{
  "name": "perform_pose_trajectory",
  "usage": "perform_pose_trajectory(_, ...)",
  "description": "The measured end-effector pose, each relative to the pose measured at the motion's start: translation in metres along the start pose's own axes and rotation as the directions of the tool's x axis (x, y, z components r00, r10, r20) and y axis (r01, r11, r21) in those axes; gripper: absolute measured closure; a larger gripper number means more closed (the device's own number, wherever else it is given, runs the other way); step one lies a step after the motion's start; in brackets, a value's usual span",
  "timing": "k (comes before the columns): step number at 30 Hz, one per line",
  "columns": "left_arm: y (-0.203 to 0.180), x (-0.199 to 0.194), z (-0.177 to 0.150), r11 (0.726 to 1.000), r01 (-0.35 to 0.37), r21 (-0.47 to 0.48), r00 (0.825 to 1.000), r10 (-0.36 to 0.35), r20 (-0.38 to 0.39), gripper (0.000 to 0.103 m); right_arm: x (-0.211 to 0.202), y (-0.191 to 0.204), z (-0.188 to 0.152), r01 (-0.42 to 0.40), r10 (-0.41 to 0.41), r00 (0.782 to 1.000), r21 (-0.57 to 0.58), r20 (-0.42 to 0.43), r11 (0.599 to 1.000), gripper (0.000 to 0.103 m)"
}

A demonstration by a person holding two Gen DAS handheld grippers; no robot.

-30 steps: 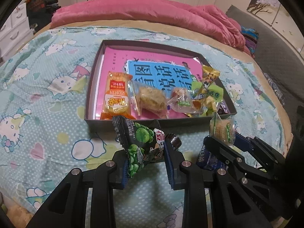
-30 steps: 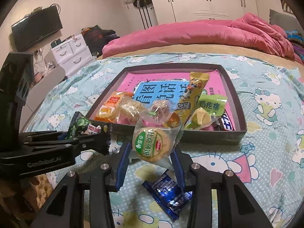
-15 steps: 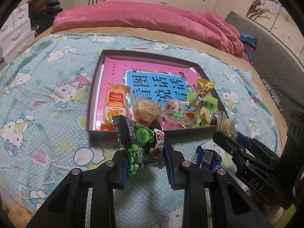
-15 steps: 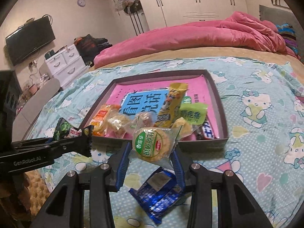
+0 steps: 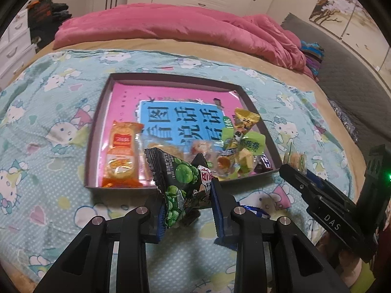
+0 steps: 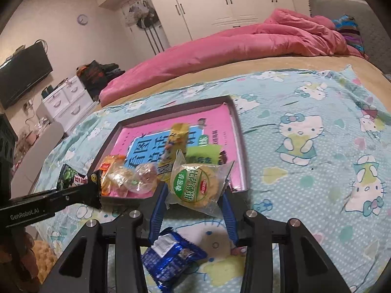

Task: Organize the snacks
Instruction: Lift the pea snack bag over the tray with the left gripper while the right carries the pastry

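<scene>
A: How far along is the tidying?

B: Well on, I'd judge; the shallow dark cardboard tray (image 5: 97, 131) on the cartoon-cat bedsheet (image 5: 48, 97) already holds an orange wrapped cake (image 5: 121, 156), a tall yellow packet (image 5: 240, 131) and several clear-wrapped sweets along its near edge.

A: And the tools?

B: The left gripper (image 5: 187, 195) is clenched on a black-and-green pea snack bag (image 5: 182, 180), held just short of the tray's near wall; the right gripper (image 6: 193, 195) grasps a round biscuit in clear wrap with a green label (image 6: 195, 185), by the tray's near corner.

A: What's left?

B: Those two to drop in; then the blue foil packet (image 6: 171, 258) lying on the sheet.
</scene>
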State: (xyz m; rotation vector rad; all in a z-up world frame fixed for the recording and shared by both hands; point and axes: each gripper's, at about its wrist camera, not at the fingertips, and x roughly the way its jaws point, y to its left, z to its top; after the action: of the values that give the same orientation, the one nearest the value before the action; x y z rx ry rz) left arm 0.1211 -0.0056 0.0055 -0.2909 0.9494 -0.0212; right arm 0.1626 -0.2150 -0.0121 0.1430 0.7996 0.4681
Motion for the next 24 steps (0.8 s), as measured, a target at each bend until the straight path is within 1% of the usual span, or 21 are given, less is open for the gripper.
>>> perform_pose_trajectory(10,-0.015,0.021,0.003,1.000,0.017,0.026,0.999,-0.016,-0.027,0.071,0.004,-0.009,0.001,0.006,-0.005,1.000,0.019,-0.002,1.000,0.060)
perform_pose_trajectory(24,-0.013,0.041,0.011,1.000,0.008,0.021,1.000,-0.007,-0.026,0.071,0.011,-0.017,0.001,0.005,-0.005,1.000,0.032,-0.012,0.999,0.060)
